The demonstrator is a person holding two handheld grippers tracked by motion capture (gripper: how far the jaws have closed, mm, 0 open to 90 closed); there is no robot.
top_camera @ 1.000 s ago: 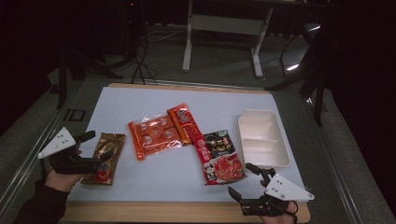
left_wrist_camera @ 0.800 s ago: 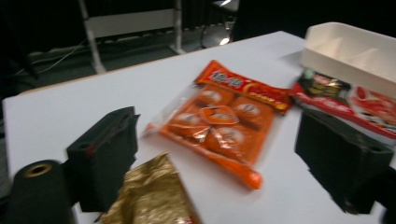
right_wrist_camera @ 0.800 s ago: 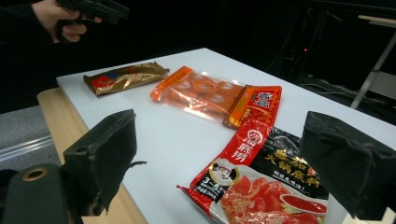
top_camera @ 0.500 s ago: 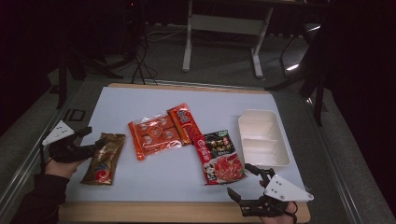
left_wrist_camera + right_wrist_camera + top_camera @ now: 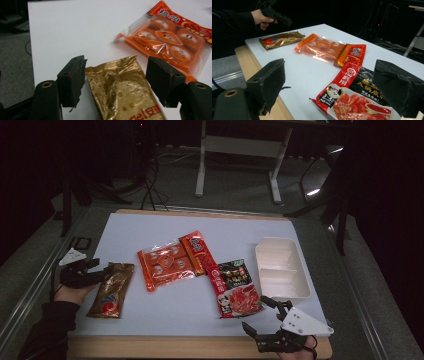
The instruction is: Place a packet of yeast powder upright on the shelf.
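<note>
While closing, left tool (image 5: 115,75) straddles gold packet (image 5: 122,90).

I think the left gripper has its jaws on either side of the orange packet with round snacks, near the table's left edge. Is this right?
Not quite. The left gripper has its jaws on either side of the crinkled gold foil packet, not the transparent orange packet of round snacks, which lies farther off. The left gripper view shows it; the jaws have just been closing and do not yet press the foil.

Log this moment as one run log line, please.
left gripper: jaws just closing, straddling gold packet, not yet pressing | right gripper: open, near hotpot packet | tray: empty
</note>
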